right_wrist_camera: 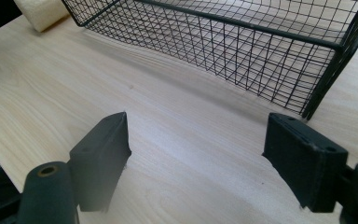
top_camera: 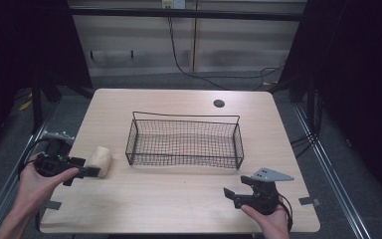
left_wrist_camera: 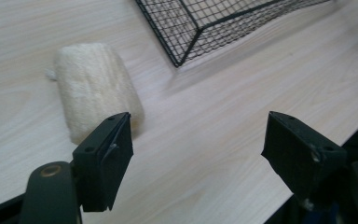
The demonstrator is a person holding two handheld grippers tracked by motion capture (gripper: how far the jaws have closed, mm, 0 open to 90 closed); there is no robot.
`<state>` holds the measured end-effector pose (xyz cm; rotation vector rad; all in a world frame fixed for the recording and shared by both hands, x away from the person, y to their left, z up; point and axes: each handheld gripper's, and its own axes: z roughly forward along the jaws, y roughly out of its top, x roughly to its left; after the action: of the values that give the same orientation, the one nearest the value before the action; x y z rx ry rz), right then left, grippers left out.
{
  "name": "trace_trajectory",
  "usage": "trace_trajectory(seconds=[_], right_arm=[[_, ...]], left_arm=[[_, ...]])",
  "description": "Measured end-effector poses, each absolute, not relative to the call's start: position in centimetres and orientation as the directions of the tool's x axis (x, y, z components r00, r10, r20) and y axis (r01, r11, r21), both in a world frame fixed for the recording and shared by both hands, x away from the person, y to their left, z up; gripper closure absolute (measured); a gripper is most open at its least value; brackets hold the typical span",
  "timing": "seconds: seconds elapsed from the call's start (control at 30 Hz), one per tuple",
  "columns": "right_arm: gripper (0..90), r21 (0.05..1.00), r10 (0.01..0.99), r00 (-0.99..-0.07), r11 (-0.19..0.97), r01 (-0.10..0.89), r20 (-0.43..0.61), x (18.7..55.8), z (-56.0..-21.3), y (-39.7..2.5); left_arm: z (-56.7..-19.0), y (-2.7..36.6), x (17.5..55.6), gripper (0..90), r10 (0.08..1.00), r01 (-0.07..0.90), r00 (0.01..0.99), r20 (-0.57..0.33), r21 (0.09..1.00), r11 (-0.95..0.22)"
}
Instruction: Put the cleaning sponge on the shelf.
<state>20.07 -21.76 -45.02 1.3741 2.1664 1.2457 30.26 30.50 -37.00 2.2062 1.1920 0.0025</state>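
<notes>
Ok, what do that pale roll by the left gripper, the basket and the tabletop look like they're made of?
The pale roll looks like loofah or coarse sponge: cream, matte, with a fibrous ribbed surface. The basket appears to be thin metal wire, coated matte black, woven in a see-through grid. The table looks like light wood or wood-look laminate, with fine straight grain and a faint sheen; which of the two I can't tell.

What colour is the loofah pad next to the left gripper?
Pale cream, with a fibrous texture; the loofah pad shows best in the left gripper view, just beyond the left gripper.

Light wood table [top_camera: 179, 199], grey floor [top_camera: 373, 164], beige wall panels [top_camera: 229, 45] w/ black cable [top_camera: 179, 59], dim room
</notes>
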Motion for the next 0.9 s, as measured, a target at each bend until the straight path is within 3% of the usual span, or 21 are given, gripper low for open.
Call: trace_trajectory(seconds=[0.37,0.9], right_arm=[[22.0,0.78,0.838,-0.51,0.183,0.598,0.194,20.1,-45.1,-21.7],[21.5,0.773,0.836,-0.511,0.187,0.606,0.198,20.2,-45.2,-21.7]], left_arm=[[-36.8,30.1,33.1,18.3,0.792,0.797,0.556,-0.254,0.434,-0.42],[-37.7,30.7,35.9,21.5,0.832,0.846,0.5,-0.241,0.341,-0.409]])
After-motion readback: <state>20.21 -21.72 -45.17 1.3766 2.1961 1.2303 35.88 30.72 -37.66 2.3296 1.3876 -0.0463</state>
